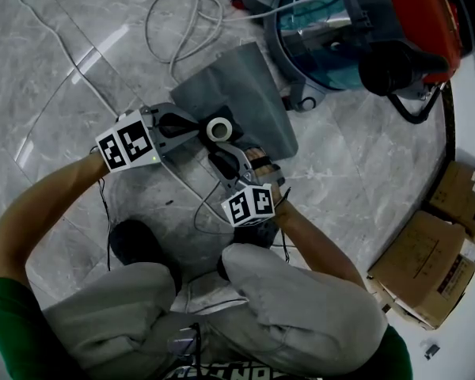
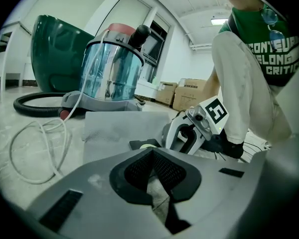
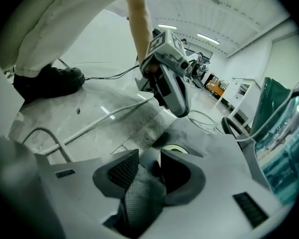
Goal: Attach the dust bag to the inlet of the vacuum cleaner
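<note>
Your right gripper point(image 3: 148, 156) has its fingers point(image 3: 120, 171) spread wide and clamping nothing. The pale ring point(image 3: 175, 148) of the dust bag point(image 3: 214, 146) sits just past their tips, in line with the gap.

Your left gripper point(image 2: 152, 152) has its fingers point(image 2: 138, 172) meeting at the tips. Those tips sit right at the near edge of the same ring point(image 2: 148, 145), but I cannot tell whether they pinch the collar there.

In the head view, your left gripper point(image 1: 198, 131) and right gripper point(image 1: 222, 161) come at the ring point(image 1: 219, 128) from two sides, with their tips near each other. The dust bag point(image 1: 245, 85) lies flat on the floor point(image 1: 364, 157) and stretches away beyond both sets of fingertips.

Past the bag's far end stands the vacuum point(image 1: 340, 22), well apart from your fingers. A white cable point(image 1: 174, 22) loops on the floor beyond your left fingers, beside the bag. Cardboard boxes point(image 1: 435, 267) sit far out to the side of your right gripper.
</note>
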Demonstrator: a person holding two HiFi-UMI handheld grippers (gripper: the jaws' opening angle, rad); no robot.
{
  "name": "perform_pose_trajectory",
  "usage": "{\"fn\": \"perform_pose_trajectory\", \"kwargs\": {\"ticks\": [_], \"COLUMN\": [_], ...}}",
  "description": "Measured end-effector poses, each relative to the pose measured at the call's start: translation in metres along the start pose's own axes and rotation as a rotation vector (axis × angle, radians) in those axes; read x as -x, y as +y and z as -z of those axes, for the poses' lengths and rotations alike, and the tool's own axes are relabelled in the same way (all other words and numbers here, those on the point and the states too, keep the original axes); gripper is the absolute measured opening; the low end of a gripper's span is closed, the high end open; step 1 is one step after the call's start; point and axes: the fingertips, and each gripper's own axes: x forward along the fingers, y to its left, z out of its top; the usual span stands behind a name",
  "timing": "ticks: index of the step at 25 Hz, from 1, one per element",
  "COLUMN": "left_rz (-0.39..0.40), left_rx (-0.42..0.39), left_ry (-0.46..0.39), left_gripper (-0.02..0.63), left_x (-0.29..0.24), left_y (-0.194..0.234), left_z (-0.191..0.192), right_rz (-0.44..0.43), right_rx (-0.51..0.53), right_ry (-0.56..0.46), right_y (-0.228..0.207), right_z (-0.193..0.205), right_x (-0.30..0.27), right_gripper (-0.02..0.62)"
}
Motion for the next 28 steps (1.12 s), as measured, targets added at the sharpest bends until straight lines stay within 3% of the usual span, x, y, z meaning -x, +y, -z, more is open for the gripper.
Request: {"fn": "perform_pose_trajectory", "kwargs": {"ticks": [9,13,19,28], "left_rz": [0.011,0.001,-0.018,-0.054], "left_rx": [-0.003,0.022,-0.021,-0.092], "left_ry": [0.024,0.014,0.029,0.029], "left_gripper": [0.003,0.003,0.003,0.003], "left_x": [-0.002,-0.002,-0.002,-0.01], "left_y": [-0.004,-0.002,0.005,0.019], "left_z": [0.005,0.002,-0.002,-0.026], "right_rz": [-0.009,0.038,0.095,0.202], "right_rx": [0.071,0.053,0.045,-0.185], "right_ry": [0.014,0.004,-0.017,-0.076], "right_y": [0.007,-0.001,-0.014,-0.057], "right_z": [-0.003,-0.006,-0.007,-0.008], "right_x": [-0.004,0.001,0.012,0.037], "right_gripper": [0.126,0.126,0.126,0.126]}}
